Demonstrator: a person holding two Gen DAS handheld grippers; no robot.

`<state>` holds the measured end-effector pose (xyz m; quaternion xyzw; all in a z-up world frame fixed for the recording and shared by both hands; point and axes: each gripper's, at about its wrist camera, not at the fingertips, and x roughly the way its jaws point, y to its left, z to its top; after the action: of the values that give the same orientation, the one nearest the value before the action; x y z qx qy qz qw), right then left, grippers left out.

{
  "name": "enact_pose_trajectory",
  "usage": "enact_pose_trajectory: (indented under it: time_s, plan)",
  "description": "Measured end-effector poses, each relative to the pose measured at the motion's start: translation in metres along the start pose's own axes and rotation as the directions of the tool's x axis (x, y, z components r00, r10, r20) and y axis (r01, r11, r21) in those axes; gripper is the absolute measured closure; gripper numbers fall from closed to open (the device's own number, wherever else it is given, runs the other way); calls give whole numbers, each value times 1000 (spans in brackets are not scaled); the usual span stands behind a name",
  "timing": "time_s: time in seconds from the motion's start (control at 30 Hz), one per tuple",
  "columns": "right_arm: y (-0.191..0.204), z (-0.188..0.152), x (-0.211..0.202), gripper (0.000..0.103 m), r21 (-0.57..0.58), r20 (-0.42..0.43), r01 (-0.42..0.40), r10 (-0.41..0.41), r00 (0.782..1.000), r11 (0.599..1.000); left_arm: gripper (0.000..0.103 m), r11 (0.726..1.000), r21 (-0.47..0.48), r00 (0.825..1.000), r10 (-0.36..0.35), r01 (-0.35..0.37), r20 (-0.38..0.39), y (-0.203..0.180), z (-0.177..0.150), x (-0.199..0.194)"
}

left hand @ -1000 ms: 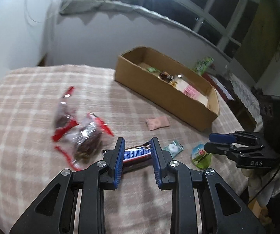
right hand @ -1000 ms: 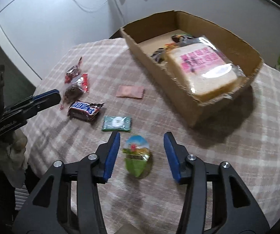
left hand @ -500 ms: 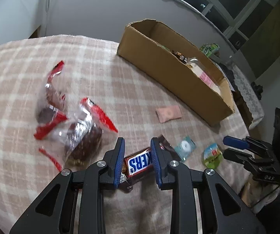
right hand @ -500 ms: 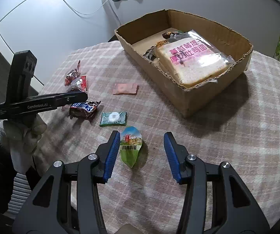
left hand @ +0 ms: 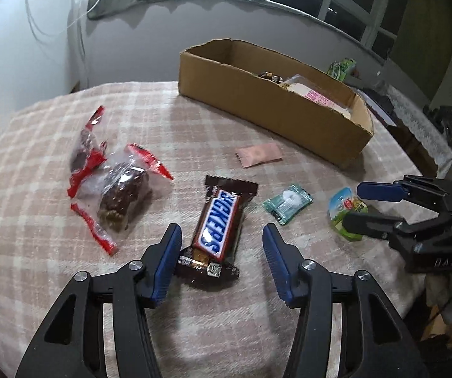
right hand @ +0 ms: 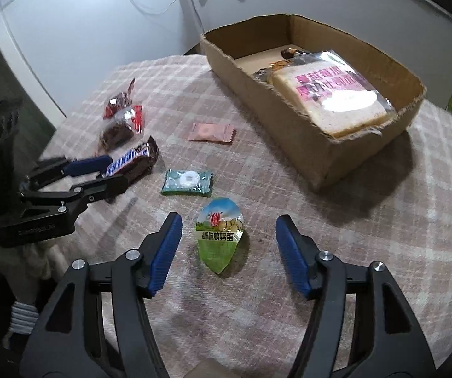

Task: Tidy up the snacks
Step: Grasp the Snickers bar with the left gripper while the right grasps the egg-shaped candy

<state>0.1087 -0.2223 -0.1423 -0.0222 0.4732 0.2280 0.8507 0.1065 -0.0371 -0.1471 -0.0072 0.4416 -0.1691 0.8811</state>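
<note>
My left gripper (left hand: 221,239) is open with its jaws on either side of a Snickers bar (left hand: 218,222) lying on the checked tablecloth. My right gripper (right hand: 227,230) is open around a green egg-shaped snack pack (right hand: 219,236). The left gripper also shows in the right wrist view (right hand: 100,173), with the Snickers bar (right hand: 134,159) between its fingers. The right gripper shows in the left wrist view (left hand: 356,204) at the egg pack (left hand: 345,208). A cardboard box (right hand: 292,126) holds a packed bread slice (right hand: 330,97) and small sweets.
On the cloth lie two red-edged clear packs of brown snacks (left hand: 115,173), a pink sachet (left hand: 259,154) and a green mint packet (left hand: 287,203). The box (left hand: 257,107) stands at the back. The table edge runs close on the right. A green pack (left hand: 341,67) lies beyond the box.
My left gripper has opened wider and the Snickers bar now lies lengthwise between its jaws. My right gripper has opened wider and come closer to the egg pack.
</note>
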Motion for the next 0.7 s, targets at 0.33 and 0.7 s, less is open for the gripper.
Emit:
enact_pose_trajectory:
  time_s: [0.33, 0.7]
  plan:
    - [10, -2, 13, 38, -68, -25, 58, -60, 998, 996, 51, 1000, 11, 1000, 27, -27, -10, -3, 6, 14]
    - [12, -6, 11, 69, -101, -18, 101, -103, 995, 990, 76, 998, 8, 998, 59, -59, 27, -4, 2, 10]
